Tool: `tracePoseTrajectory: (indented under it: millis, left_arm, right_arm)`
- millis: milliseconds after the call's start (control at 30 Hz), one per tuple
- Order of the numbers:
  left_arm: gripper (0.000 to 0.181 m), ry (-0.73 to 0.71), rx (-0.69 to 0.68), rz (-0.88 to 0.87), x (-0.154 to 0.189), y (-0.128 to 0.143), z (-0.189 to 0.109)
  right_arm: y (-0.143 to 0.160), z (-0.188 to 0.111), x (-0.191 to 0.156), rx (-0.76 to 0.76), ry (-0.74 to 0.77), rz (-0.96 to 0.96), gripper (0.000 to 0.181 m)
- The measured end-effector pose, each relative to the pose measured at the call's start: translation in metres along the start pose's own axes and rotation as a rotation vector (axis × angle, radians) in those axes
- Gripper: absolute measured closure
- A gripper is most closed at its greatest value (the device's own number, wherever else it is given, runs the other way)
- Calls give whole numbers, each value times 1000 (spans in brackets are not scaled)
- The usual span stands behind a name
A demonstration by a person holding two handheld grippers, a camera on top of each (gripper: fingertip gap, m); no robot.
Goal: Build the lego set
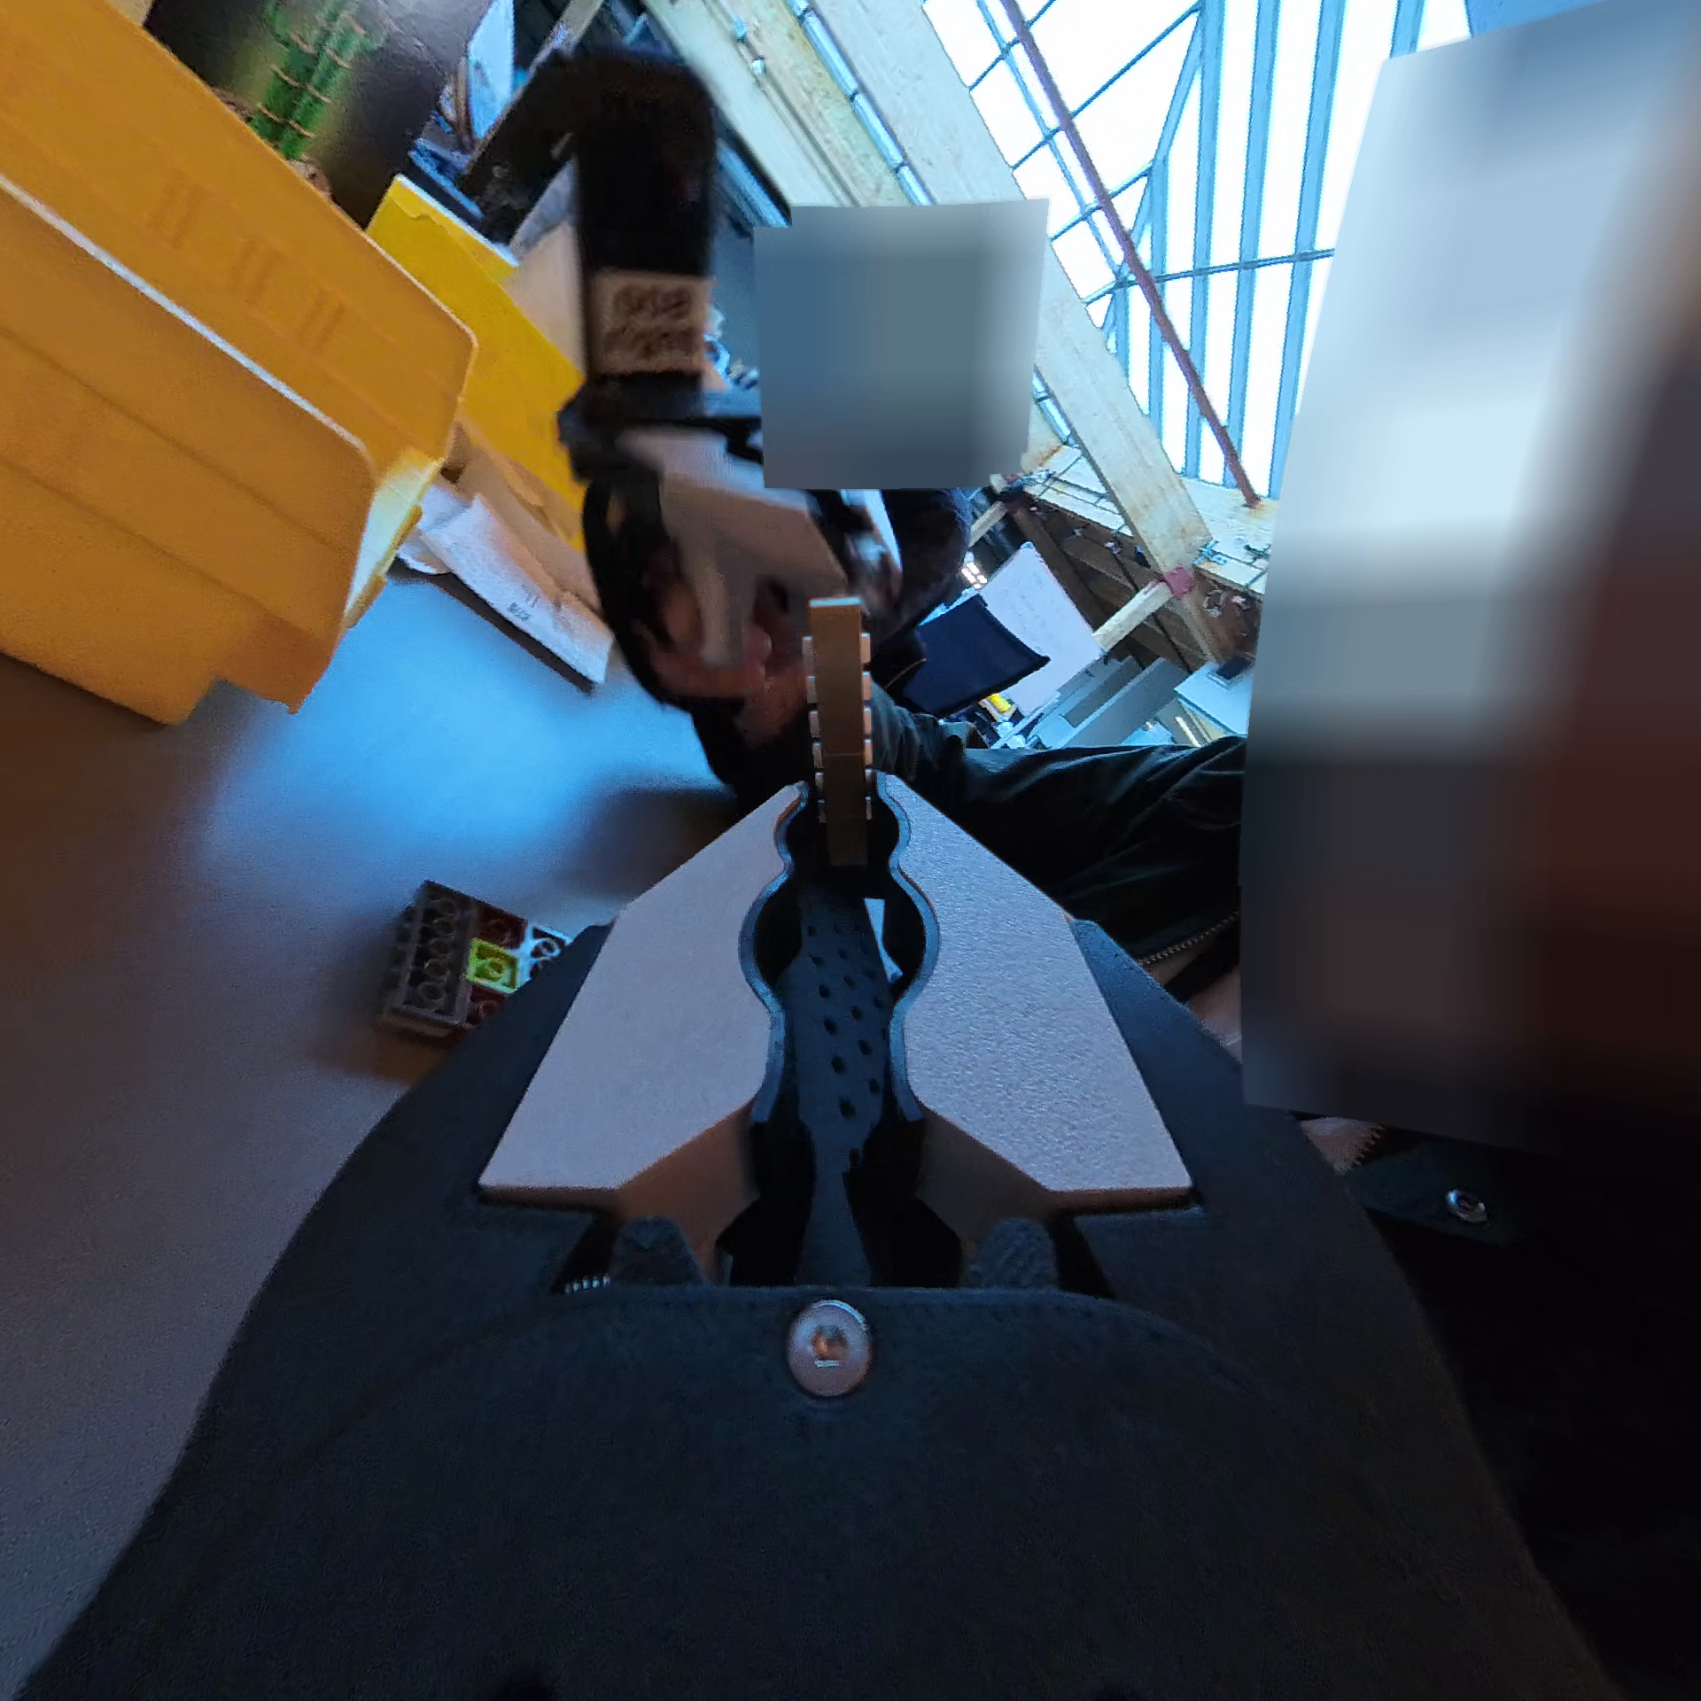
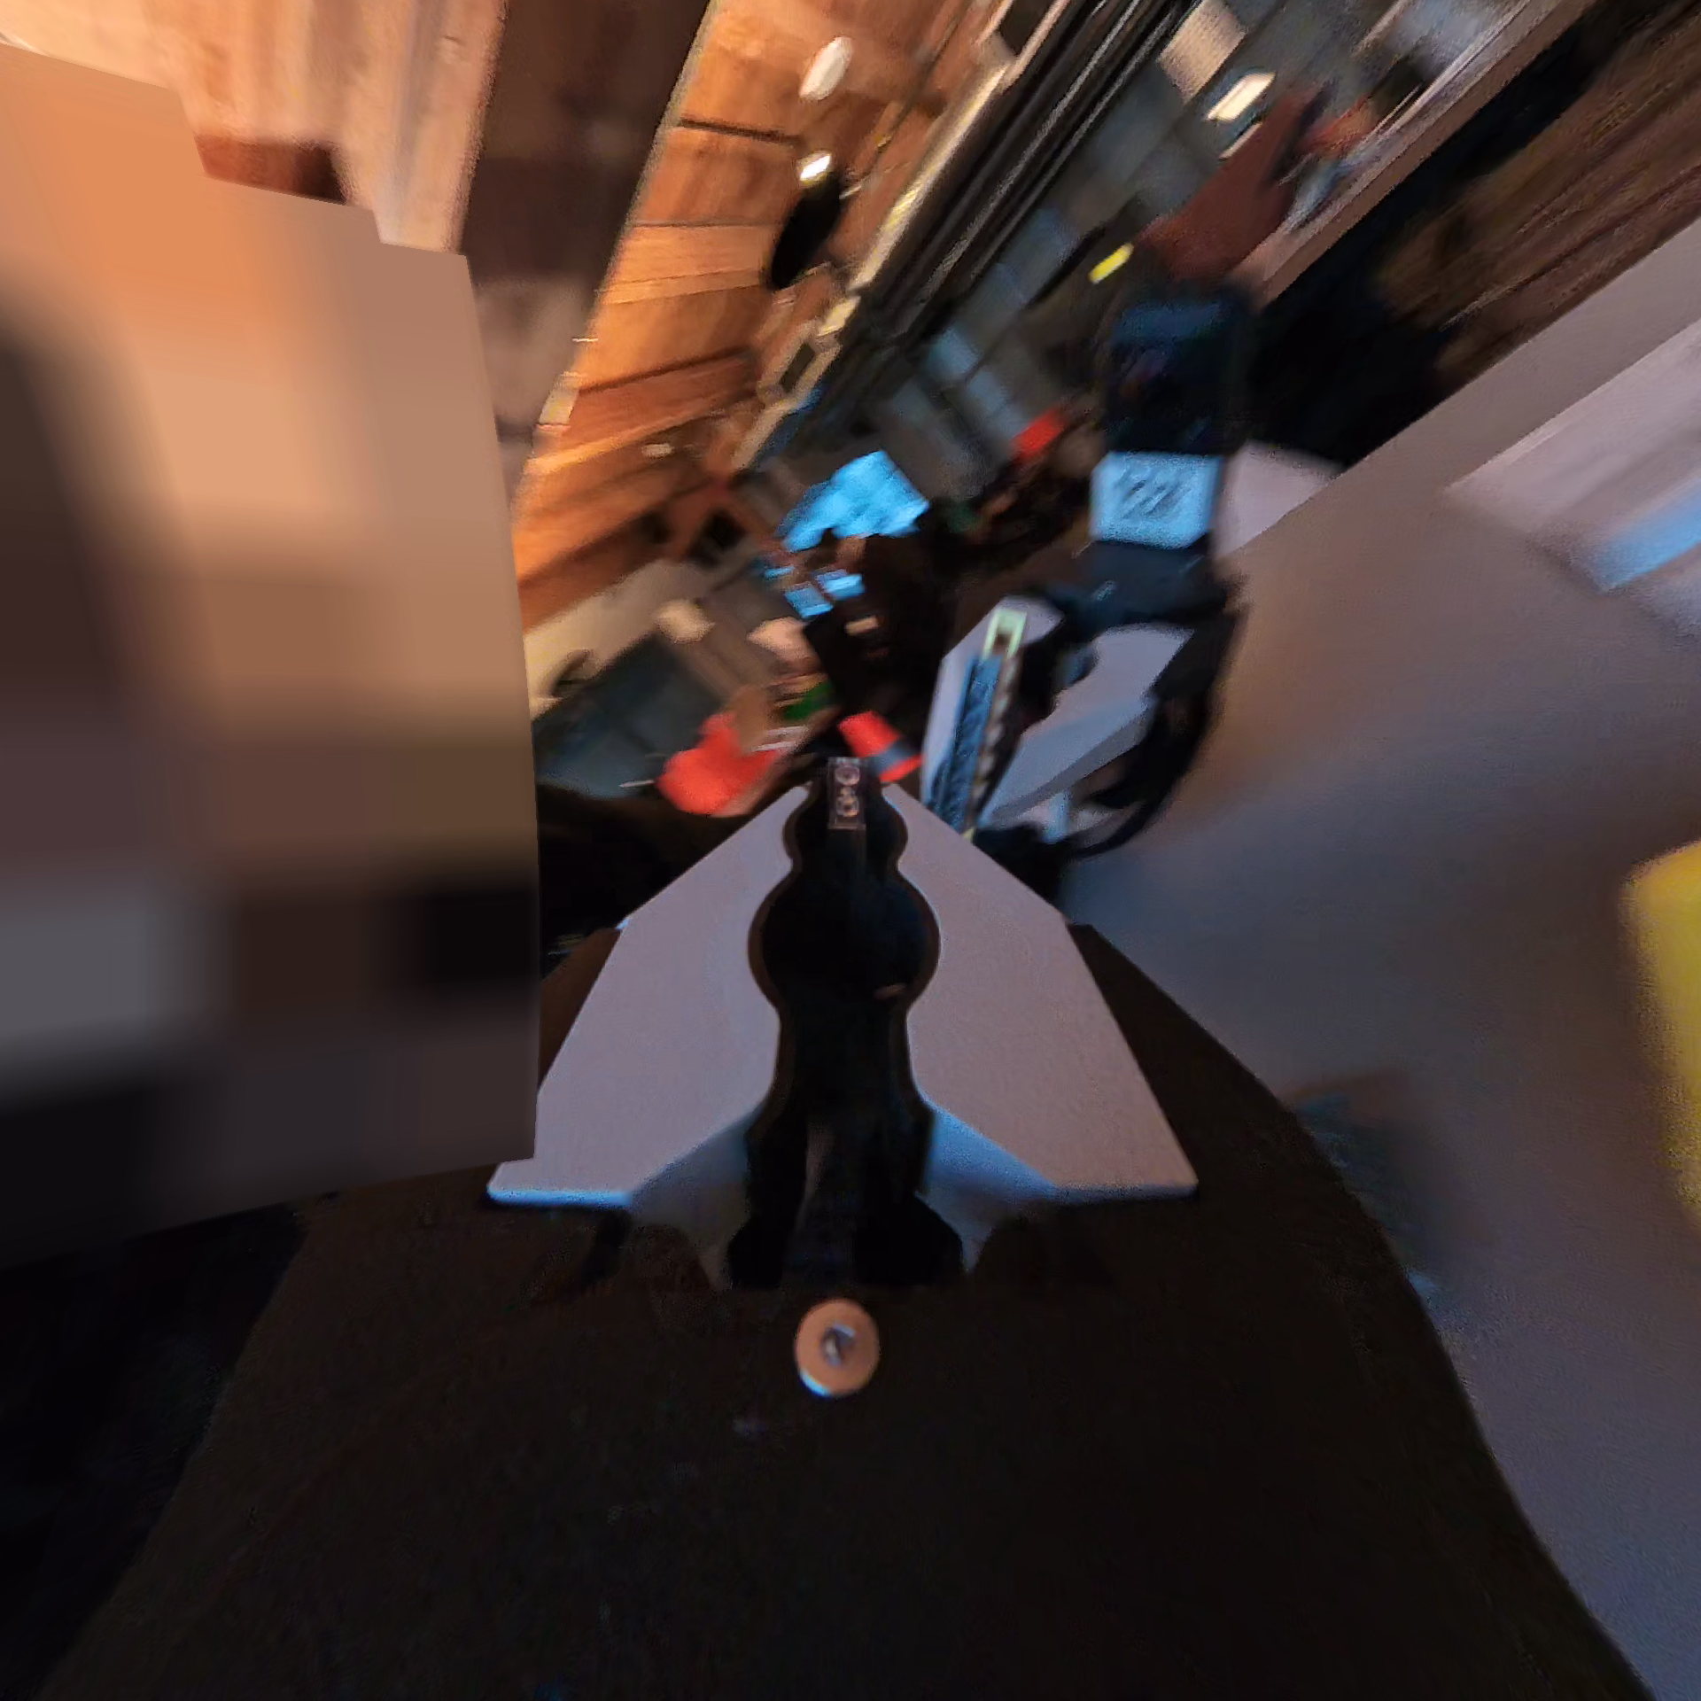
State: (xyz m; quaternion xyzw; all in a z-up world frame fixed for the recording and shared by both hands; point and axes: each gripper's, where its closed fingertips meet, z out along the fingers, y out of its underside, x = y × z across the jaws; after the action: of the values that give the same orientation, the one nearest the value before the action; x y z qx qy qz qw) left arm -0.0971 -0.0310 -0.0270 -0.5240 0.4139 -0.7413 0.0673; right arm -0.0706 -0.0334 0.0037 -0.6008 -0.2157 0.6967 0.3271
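Risk starts with the left wrist view: the left gripper (image 1: 842, 810) is clamped edge-on around a long tan studded plate (image 1: 838, 727), held only at its near end, so it could pivot or slip if pushed. The small grey, red and lime brick assembly (image 1: 465, 966) lies loose on the grey table (image 1: 276, 920) to the near left, beside yellow plastic bins (image 1: 184, 387). Right wrist view, badly blurred: the right gripper (image 2: 845, 810) pinches a small dark piece (image 2: 845, 793); misalignment while mating could drop either part.
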Motion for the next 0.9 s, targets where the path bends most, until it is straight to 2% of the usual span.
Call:
tracePoseTrajectory:
  millis: [33, 133, 200, 233, 267, 300, 467, 500, 567, 700, 800, 900]
  left_arm:
    - [172, -22, -8, -3, -4, 1, 0]
    - [172, -103, -49, -14, -19, 8, 2]
    - [172, -138, -80, -22, -26, 14, 3]
    - [171, -148, -91, -28, -28, 16, 4]
    - [171, -157, -98, -35, -30, 17, 4]
    - [171, -164, -102, -42, -32, 19, 4]
    - [172, -159, -82, -76, -34, 16, 1]
    - [172, -159, -80, -75, -34, 16, 1]
    - [171, -161, -87, -64, -34, 16, 2]
    - [171, -158, -116, -44, -32, 21, 7]
    - [171, -165, -142, -28, -31, 25, 9]
    - [171, -169, -157, -25, -31, 27, 10]
  right_arm:
    - [-12, -13, 10, 29, 149, -133, 176]
    - [-59, -91, 46, 134, 776, -550, 175]
    - [-75, -143, 60, 197, 1046, -589, 172]
    - [-74, -159, 68, 197, 1106, -513, 154]
    - [-72, -164, 72, 207, 1092, -441, 141]
    - [-71, -166, 71, 231, 1056, -391, 139]
    - [-80, -166, 56, 315, 1033, -438, 144]
    - [-80, -158, 52, 318, 996, -449, 145]
    - [-71, -120, 42, 303, 811, -421, 150]
    - [-25, -33, 43, 175, 439, -152, 150]
    - [0, -2, 54, 92, 369, -52, 150]
    - [13, 6, 61, 19, 390, -63, 161]
